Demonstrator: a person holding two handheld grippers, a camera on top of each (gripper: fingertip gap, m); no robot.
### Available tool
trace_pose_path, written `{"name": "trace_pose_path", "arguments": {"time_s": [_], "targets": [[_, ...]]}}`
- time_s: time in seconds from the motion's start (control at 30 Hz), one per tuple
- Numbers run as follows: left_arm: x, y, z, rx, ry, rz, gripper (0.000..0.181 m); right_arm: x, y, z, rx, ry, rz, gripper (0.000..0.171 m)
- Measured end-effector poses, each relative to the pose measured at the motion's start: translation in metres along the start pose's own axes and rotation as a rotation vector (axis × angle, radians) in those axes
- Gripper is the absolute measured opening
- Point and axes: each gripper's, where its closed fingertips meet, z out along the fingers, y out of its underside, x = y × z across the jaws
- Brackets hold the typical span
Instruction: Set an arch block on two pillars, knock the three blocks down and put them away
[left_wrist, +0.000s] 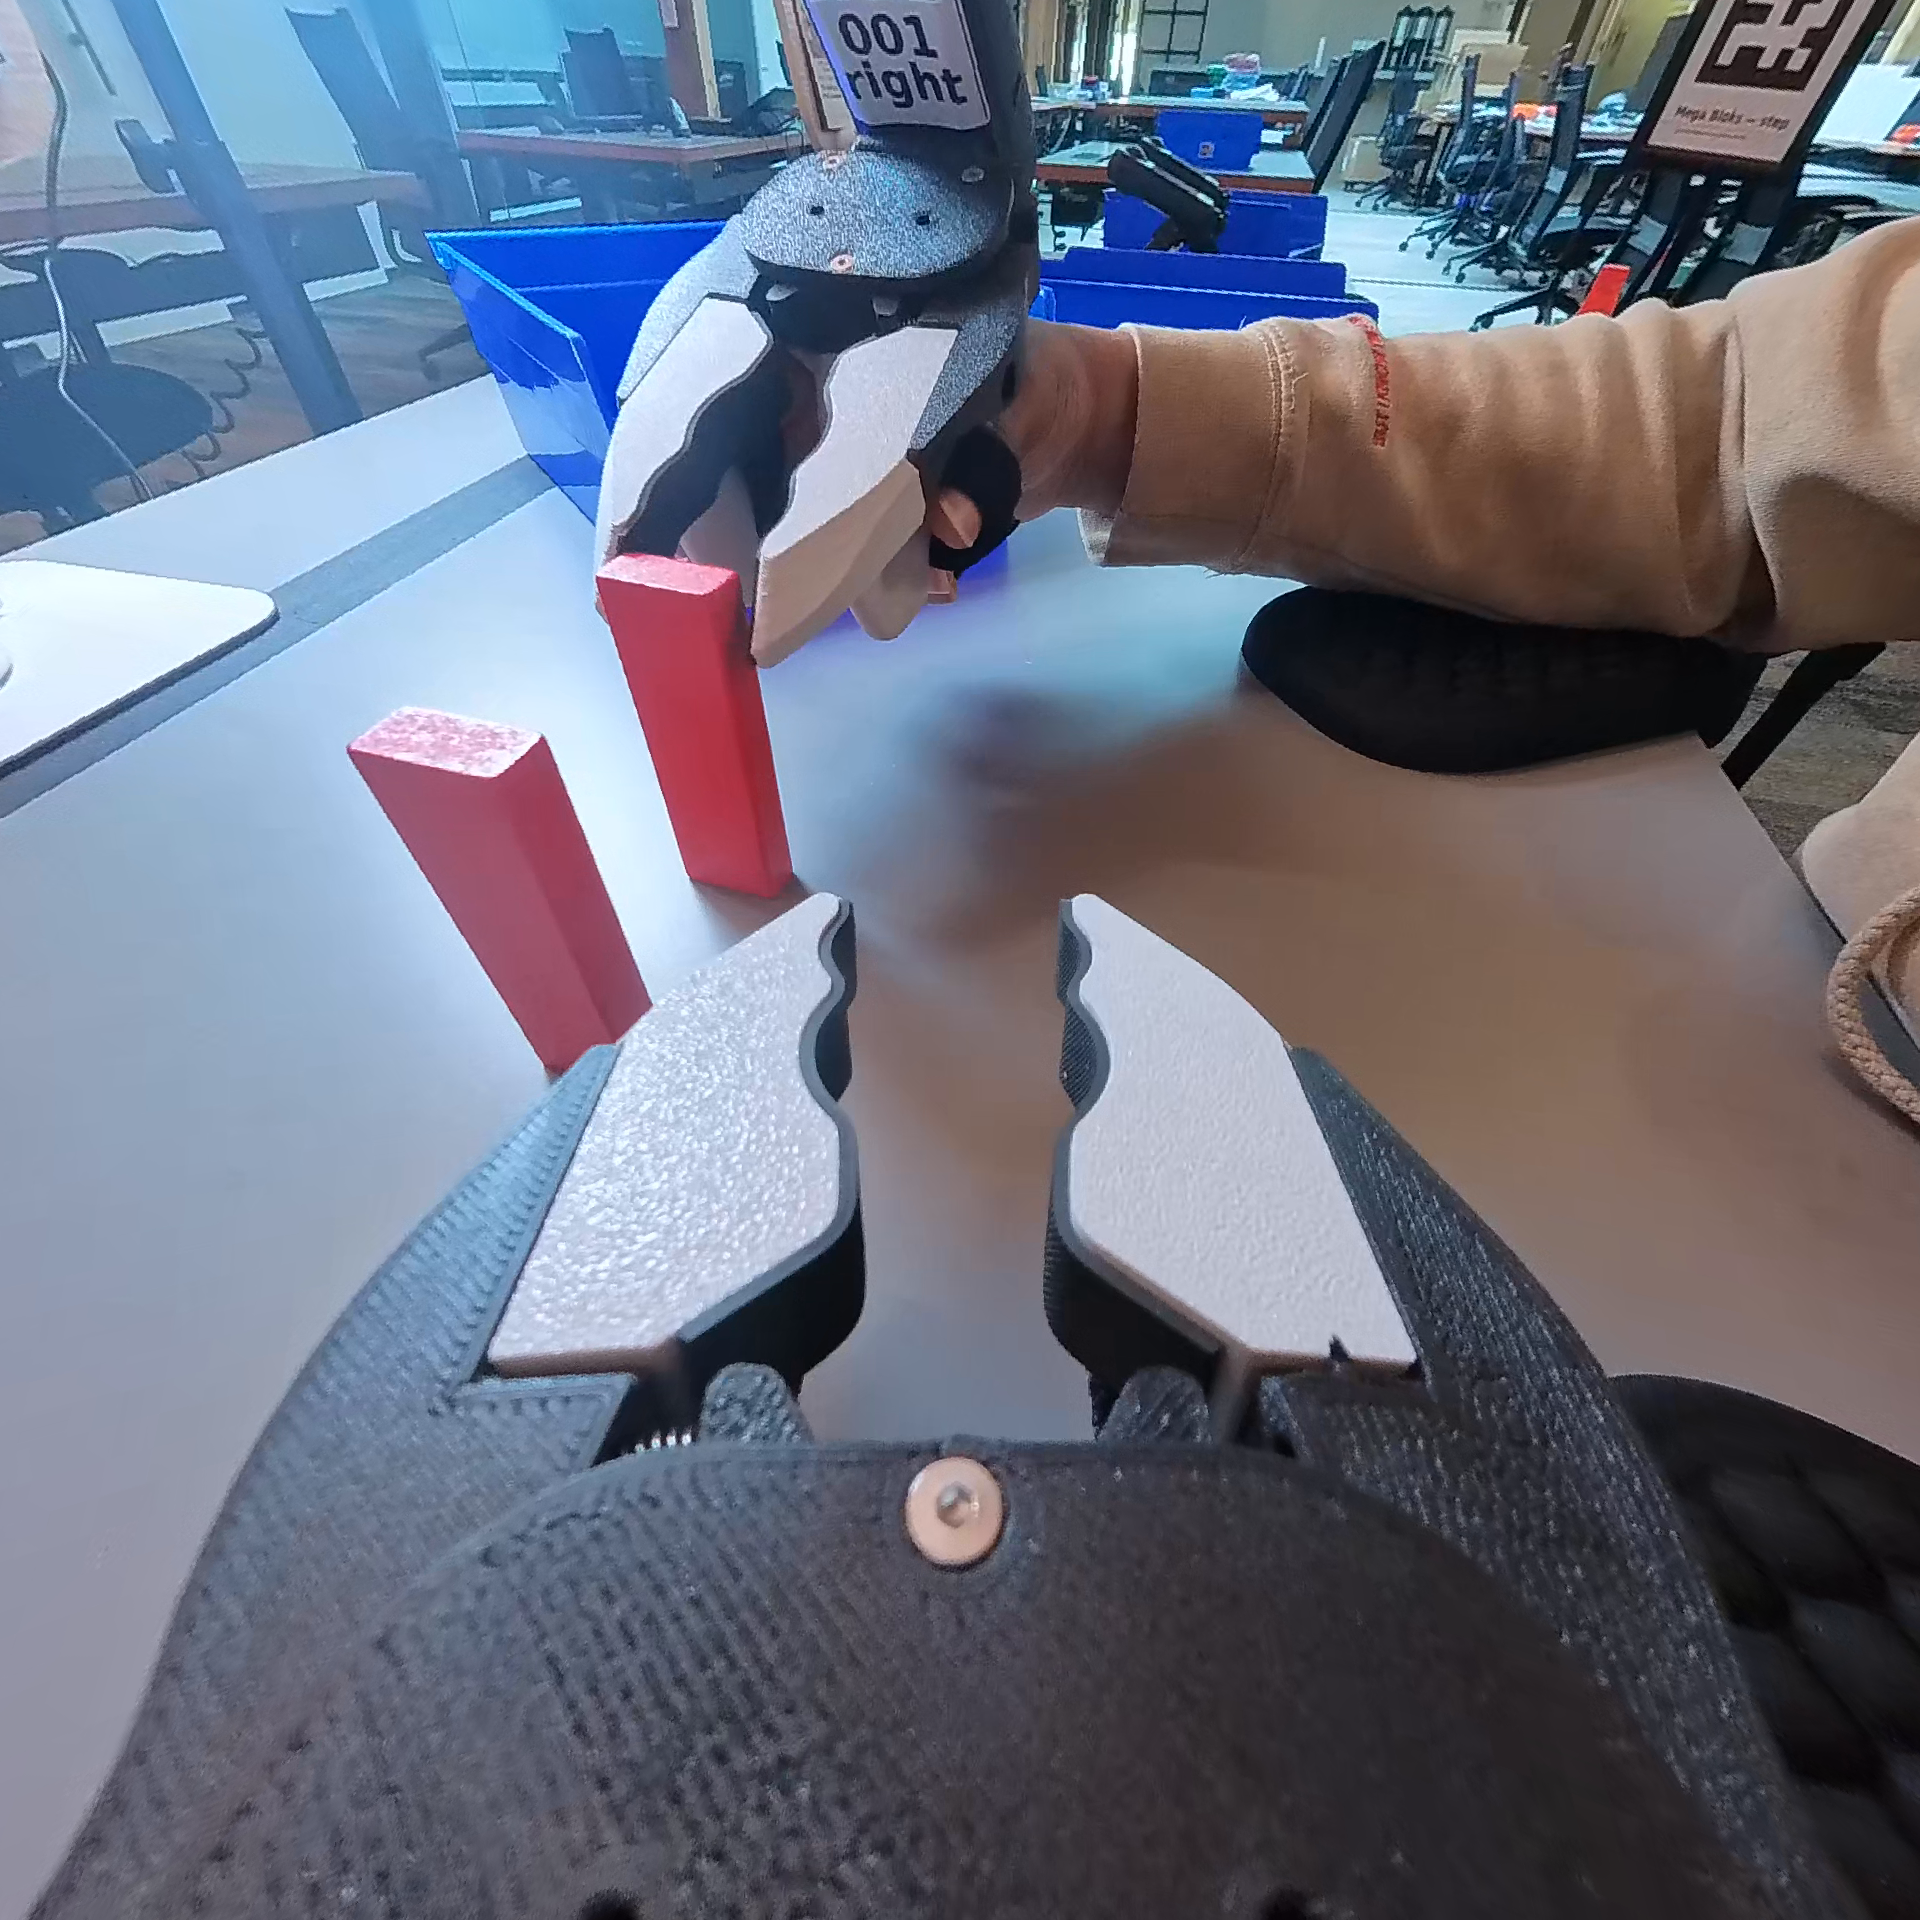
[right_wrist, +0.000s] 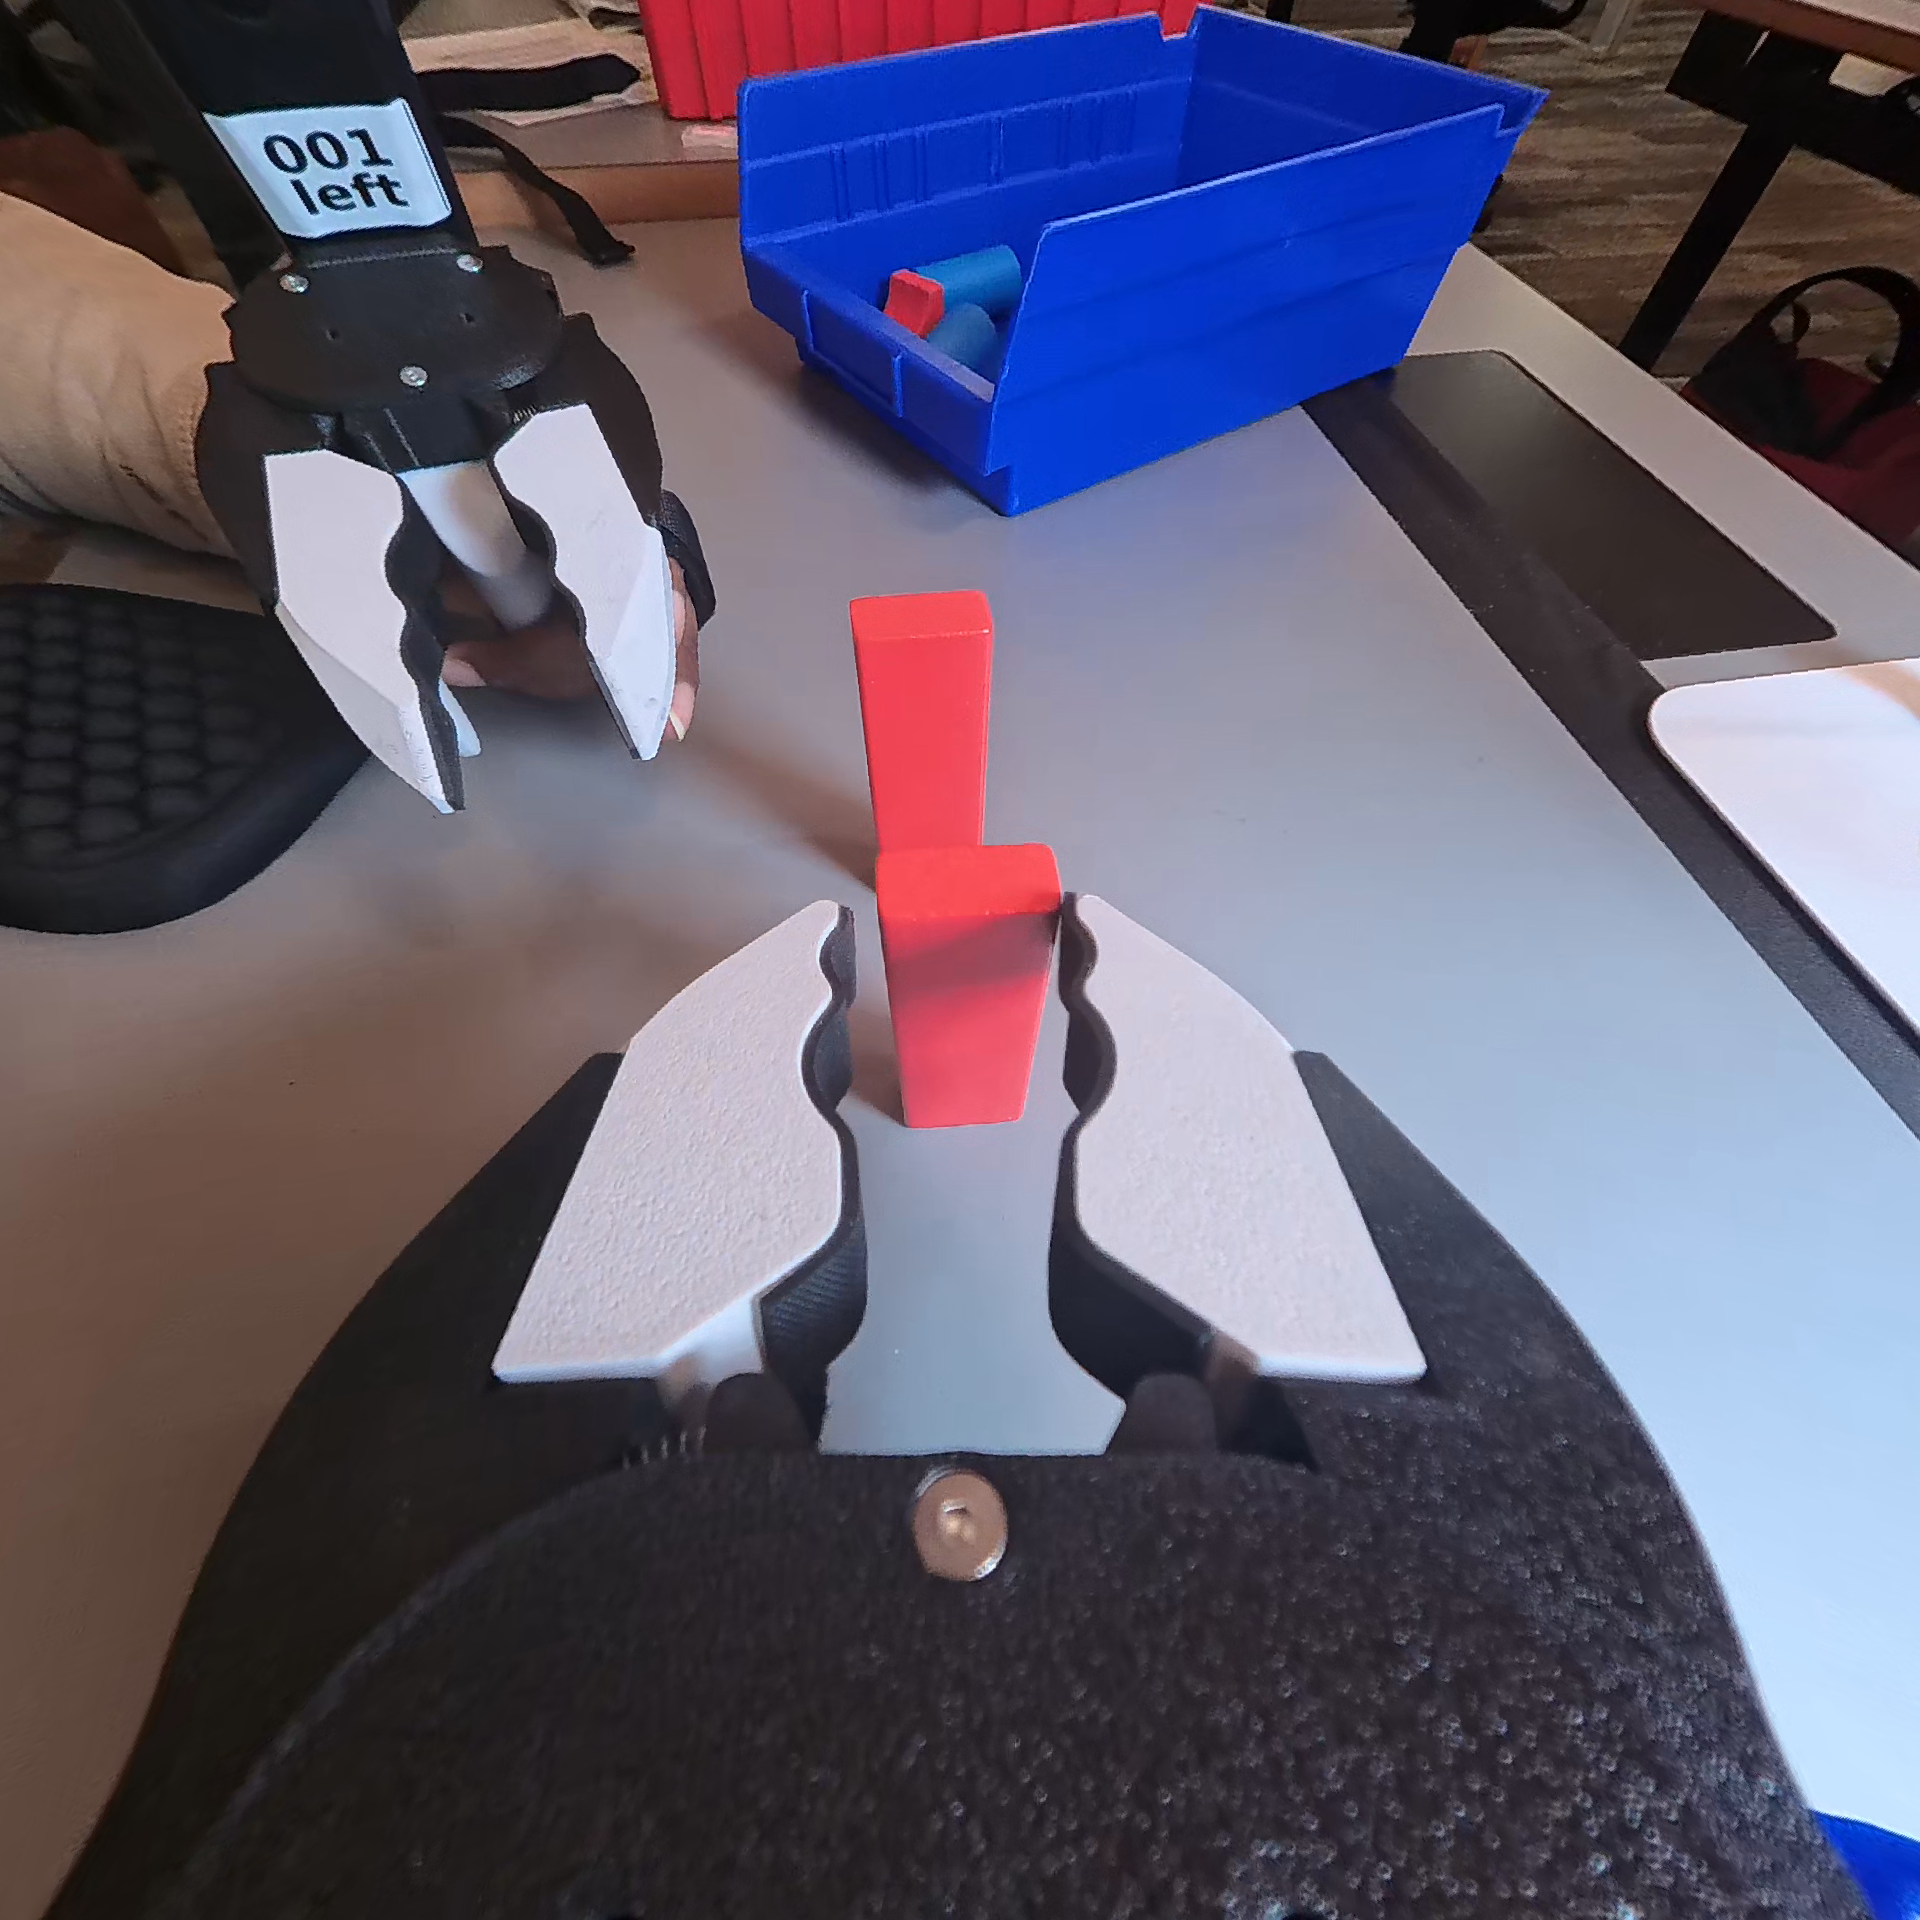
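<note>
Two red pillar blocks stand upright on the grey table. My right gripper is open and straddles the top of the nearer pillar, with a thin gap at its left finger. The second pillar stands just beyond it. In the left wrist view the right gripper sits over the far pillar, and the other pillar stands free by my left finger. My left gripper is open and empty, low over the table; it also shows in the right wrist view. I cannot make out an arch block for certain.
A blue bin at the back holds blue cylinders and a small red block; its wall shows in the left wrist view. A black mesh pad lies at the left edge, and a white flat pad at the right.
</note>
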Motion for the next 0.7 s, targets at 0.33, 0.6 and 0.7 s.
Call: {"name": "trace_pose_path", "arguments": {"time_s": [0.33,0.6,0.7], "targets": [[0.0009,0.001,0.001,-0.008,0.003,0.006,0.037,0.0011,0.0005,0.0,-0.004,0.004,0.007,0.037],[0.002,0.0017,0.0016,-0.015,0.008,0.012,0.036,0.0009,0.0008,-0.0001,-0.005,-0.003,0.005,0.032],[0.0022,0.0019,0.0018,-0.017,0.009,0.013,0.036,0.001,0.0007,-0.0001,-0.004,-0.01,0.005,0.032]]}}
